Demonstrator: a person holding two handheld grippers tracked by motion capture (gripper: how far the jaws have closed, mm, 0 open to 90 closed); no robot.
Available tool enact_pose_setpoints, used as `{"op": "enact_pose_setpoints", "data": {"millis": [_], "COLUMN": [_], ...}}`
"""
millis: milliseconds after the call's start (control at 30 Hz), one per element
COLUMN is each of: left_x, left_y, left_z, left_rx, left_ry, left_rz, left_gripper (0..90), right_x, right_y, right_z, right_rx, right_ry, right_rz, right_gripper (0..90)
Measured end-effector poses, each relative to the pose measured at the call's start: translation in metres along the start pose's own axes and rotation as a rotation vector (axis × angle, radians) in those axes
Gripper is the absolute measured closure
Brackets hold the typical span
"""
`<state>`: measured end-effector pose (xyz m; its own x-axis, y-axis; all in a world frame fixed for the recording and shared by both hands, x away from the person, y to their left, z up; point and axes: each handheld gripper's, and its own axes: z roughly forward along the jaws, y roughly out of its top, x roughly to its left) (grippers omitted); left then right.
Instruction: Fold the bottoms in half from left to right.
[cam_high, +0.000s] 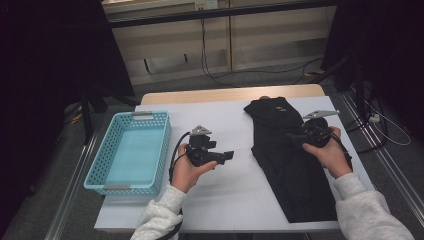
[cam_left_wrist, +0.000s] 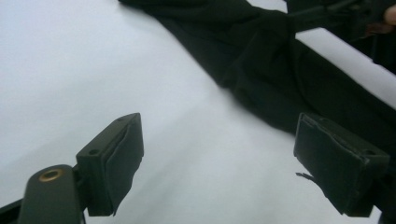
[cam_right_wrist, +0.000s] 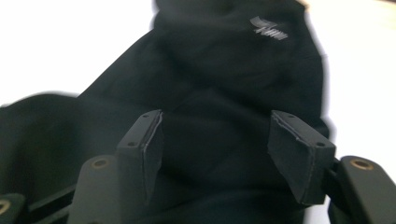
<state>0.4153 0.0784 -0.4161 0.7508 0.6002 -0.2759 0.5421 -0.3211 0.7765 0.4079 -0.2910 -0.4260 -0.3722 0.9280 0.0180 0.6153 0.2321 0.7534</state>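
L gripper (cam_left_wrist: 219, 168): jaws are standing wide apart, nothing between the pads, w/ bare white tabletop showing through the gap in the left gripper view. R gripper (cam_right_wrist: 215, 154): jaws are also standing apart, not clamping anything; in the right gripper view they are framing the black fabric garment (cam_right_wrist: 210, 93), which is lying under and beyond them. That view is blurred, so can't tell whether the pads are brushing the cloth.

In the high view the L gripper (cam_high: 227, 156) is sitting in the person's left hand (cam_high: 187, 167) over the bare middle of the table, jaws pointing toward the garment's left edge, near it but apart from it. The R gripper (cam_high: 292, 136) is sitting in the right hand (cam_high: 327, 150) directly over the garment (cam_high: 285, 165), roughly at its upper-middle part, jaws pointing left.

The garment is lying flat on the right half of the white rectangular table top (cam_high: 225, 200), running as a long dark strip from the far edge toward the near right corner, w/ a small pale logo (cam_right_wrist: 268, 29) near its far end. In the left gripper view the cloth (cam_left_wrist: 261, 70) is crossing diagonally beyond the jaws, its edge passing just behind the right-hand pad.

A light blue perforated plastic basket (cam_high: 107, 150) is sitting at the table's left side, well apart from both grippers and the garment. Light grey sleeves are covering both forearms at the near edge.
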Motion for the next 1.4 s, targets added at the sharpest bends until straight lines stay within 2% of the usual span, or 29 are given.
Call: {"op": "enact_pose_setpoints", "data": {"millis": [200,433,567,667,900,1000,1100,1233,1400], "left_x": [0.008,0.015,0.016,0.015,0.016,0.018,0.020,0.022,0.025], "left_y": [-0.003,-0.007,-0.007,-0.007,-0.007,-0.008,-0.008,-0.009,-0.011], "left_z": [-0.001,0.000,0.001,0.002,0.005,0.006,0.005,0.004,0.001], "left_rx": [0.000,0.014,0.023,0.021,0.027,0.031,0.031,0.034,0.045], "left_ry": [0.016,0.048,0.054,0.056,0.068,0.077,0.084,0.102,0.110], "left_rz": [0.001,0.016,0.028,0.031,0.038,0.037,0.040,0.051,0.067], "left_gripper": [13.2,11.9,11.8,11.8,11.8,11.8,12.0,11.9,10.6], "right_x": [0.019,0.027,0.034,0.040,0.049,0.054,0.058,0.062,0.061], "right_y": [-0.014,-0.026,-0.034,-0.040,-0.052,-0.053,-0.054,-0.057,-0.058], "right_z": [-0.003,-0.010,-0.015,-0.019,-0.024,-0.026,-0.024,-0.020,-0.017], "right_rx": [-0.015,-0.027,-0.010,-0.002,0.021,0.025,0.029,0.062,0.064], "right_ry": [0.036,0.054,0.045,0.059,0.111,0.107,0.108,0.097,0.107], "right_rz": [-0.028,-0.035,-0.070,-0.073,-0.070,-0.096,-0.094,-0.134,-0.127], "right_gripper": [34.3,34.3,38.4,42.8,46.2,46.6,47.8,51.0,59.3]}}
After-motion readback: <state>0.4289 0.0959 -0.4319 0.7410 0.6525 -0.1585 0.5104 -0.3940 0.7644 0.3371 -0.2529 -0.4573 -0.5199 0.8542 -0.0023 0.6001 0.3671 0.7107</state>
